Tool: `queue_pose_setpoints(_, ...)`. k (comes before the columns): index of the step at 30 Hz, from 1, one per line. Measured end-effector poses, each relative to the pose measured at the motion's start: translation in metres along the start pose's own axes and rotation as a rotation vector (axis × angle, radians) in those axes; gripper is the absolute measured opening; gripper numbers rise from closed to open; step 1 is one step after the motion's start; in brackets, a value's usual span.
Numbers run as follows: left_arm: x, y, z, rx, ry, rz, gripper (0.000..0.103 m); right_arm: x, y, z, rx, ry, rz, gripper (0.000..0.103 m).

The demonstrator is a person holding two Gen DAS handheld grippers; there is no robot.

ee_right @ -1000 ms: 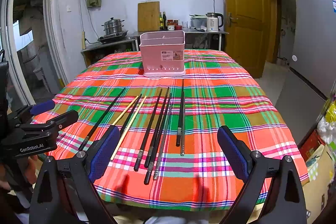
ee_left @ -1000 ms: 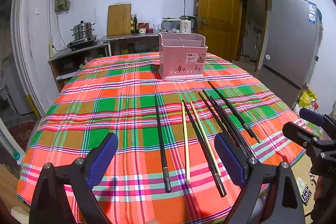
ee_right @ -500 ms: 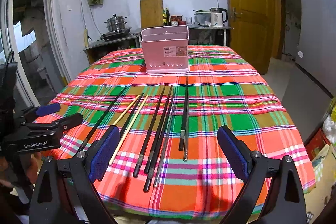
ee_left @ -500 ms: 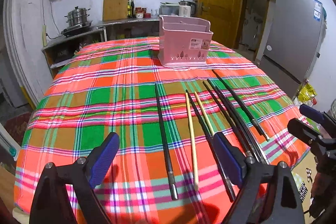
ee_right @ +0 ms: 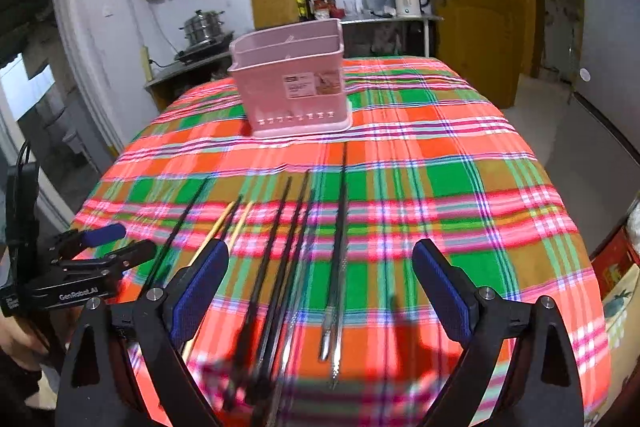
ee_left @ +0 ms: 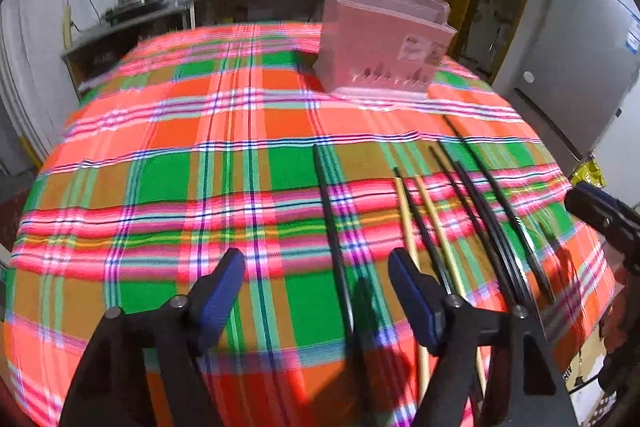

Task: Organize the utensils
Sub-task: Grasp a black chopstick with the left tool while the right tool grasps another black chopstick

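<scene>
Broadly, a worktop [ee_right: 500, 187] covered in a plaid cloth of red, green and orange fills both wrist views. At its far side stands the pink utensil holder [ee_right: 294, 87], upright, with its compartments apparently empty as far as can be seen. Well apart from the holder, toward the near edge, lie the chopsticks, roughly parallel and pointing toward it: a lone black chopstick [ee_left: 334, 227] on the left, two bamboo chopsticks [ee_left: 434, 223] with a dark one between them, a bundle of black chopsticks [ee_right: 276, 255], and a metal-tipped pair [ee_right: 334, 291] on the right.

The left gripper [ee_left: 316, 297] hovers over the near part of the lone black chopstick, which runs between its jaws; they stand fairly wide and are closing, with the pads not yet on it. The right gripper [ee_right: 320, 291] hovers over the metal-tipped pair and part of the black bundle; its jaws stand wide and are just beginning to close, untouched by anything.

Judged risks: the sticks are thin, smooth and lie flat on soft cloth, so a closing pad may roll one aside or pinch the fabric instead. The right jaws span several sticks, so they may catch the wrong number, or hold them crossed. A stick held near its end would likely droop and miss the holder's opening.
</scene>
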State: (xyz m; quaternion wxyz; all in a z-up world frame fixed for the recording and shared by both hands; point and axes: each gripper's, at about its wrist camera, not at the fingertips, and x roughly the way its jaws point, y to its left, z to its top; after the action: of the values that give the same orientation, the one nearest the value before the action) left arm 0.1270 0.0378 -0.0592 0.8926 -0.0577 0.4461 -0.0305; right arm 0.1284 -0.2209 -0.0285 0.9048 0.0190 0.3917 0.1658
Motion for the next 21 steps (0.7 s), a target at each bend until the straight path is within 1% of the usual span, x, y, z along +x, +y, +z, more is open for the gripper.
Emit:
queue_pose_setpoints(1,0.005,0.001,0.004,-0.002,0.015,-0.002,0.067,0.008,-0.002,0.006,-0.008,0.012,-0.007,0.078)
queue_pose_setpoints(3,0.016,0.004,0.013,-0.008,0.043,-0.011,0.065,0.023,-0.005,0.016,-0.017,0.033,-0.017,0.07)
queue_pose_setpoints(5,0.026,0.007,0.02,-0.023,0.073,-0.023,0.065,0.039,-0.008,0.025,-0.023,0.062,-0.018,0.066)
queue_pose_setpoints(6,0.03,0.008,0.024,-0.028,0.086,-0.025,0.064,0.046,-0.009,0.029,-0.027,0.075,-0.018,0.06)
queue_pose_setpoints(7,0.033,0.009,0.027,-0.027,0.089,-0.024,0.059,0.054,-0.01,0.032,-0.028,0.088,-0.015,0.054)
queue_pose_setpoints(8,0.035,0.008,0.031,-0.022,0.086,-0.024,0.055,0.062,-0.011,0.034,-0.023,0.106,-0.009,0.051)
queue_pose_setpoints(9,0.038,0.008,0.035,-0.018,0.09,-0.028,0.049,0.07,-0.013,0.037,-0.016,0.126,-0.003,0.044)
queue_pose_setpoints(10,0.04,0.008,0.037,-0.019,0.095,-0.026,0.045,0.076,-0.014,0.039,-0.015,0.138,0.0,0.04)
queue_pose_setpoints(14,0.049,0.011,0.048,-0.032,0.105,-0.043,0.038,0.104,-0.013,0.049,-0.031,0.191,0.012,0.037)
queue_pose_setpoints(15,0.05,0.011,0.049,-0.035,0.109,-0.051,0.037,0.109,-0.014,0.051,-0.03,0.207,0.018,0.035)
queue_pose_setpoints(16,0.051,0.013,0.051,-0.042,0.112,-0.06,0.037,0.116,-0.015,0.053,-0.028,0.226,0.028,0.033)
queue_pose_setpoints(18,0.053,0.014,0.054,-0.051,0.12,-0.07,0.037,0.127,-0.015,0.056,-0.031,0.254,0.02,0.032)
queue_pose_setpoints(21,0.057,0.012,0.058,-0.03,0.131,-0.063,0.036,0.138,-0.015,0.061,-0.034,0.286,0.013,0.029)
